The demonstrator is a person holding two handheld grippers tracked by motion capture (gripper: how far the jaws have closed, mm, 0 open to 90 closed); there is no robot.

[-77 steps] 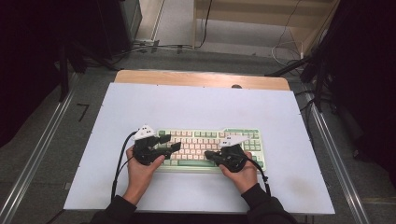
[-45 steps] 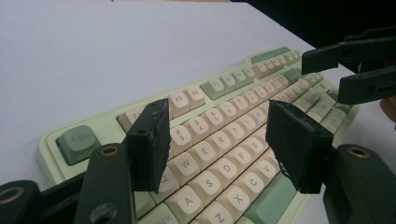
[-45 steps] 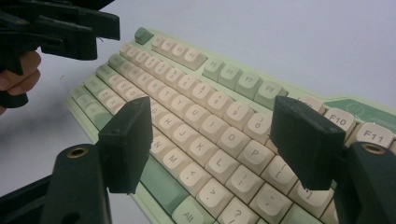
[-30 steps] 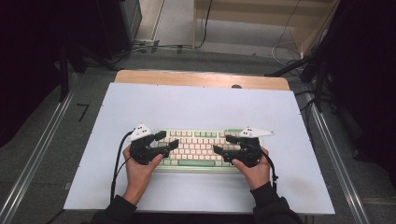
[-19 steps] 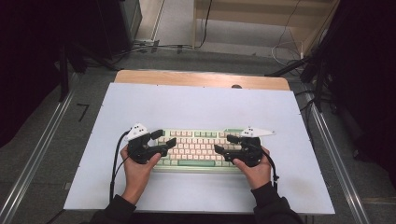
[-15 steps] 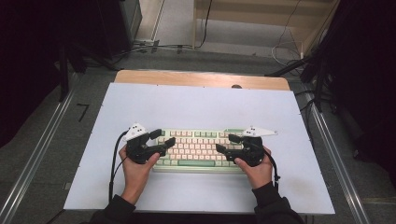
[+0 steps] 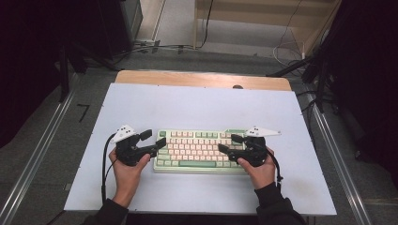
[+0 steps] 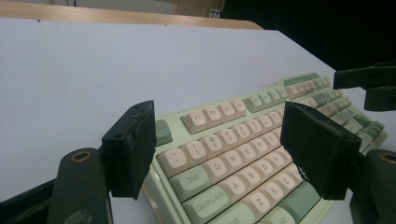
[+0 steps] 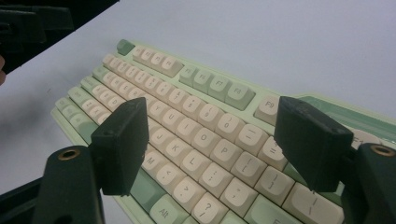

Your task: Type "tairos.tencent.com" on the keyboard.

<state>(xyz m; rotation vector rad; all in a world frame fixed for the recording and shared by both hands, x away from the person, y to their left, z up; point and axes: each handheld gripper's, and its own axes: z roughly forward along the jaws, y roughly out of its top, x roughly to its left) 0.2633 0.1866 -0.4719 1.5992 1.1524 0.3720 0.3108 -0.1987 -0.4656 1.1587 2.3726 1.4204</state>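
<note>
Left hand-held gripper (image 7: 156, 141) slid off keyboard (image 7: 199, 149), jaws just opened wide | right hand-held gripper (image 7: 227, 143) wide over keys

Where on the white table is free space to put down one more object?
The white table is bare between the keyboard and the wooden strip at the far edge. Narrower bare strips flank both hands. It is crowded at the keyboard's ends, where the left gripper and right gripper sit with open jaws.

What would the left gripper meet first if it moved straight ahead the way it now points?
Probably the keyboard: the open left gripper points at its left end, near the Tab and Q keys. Depth is unclear.
</note>
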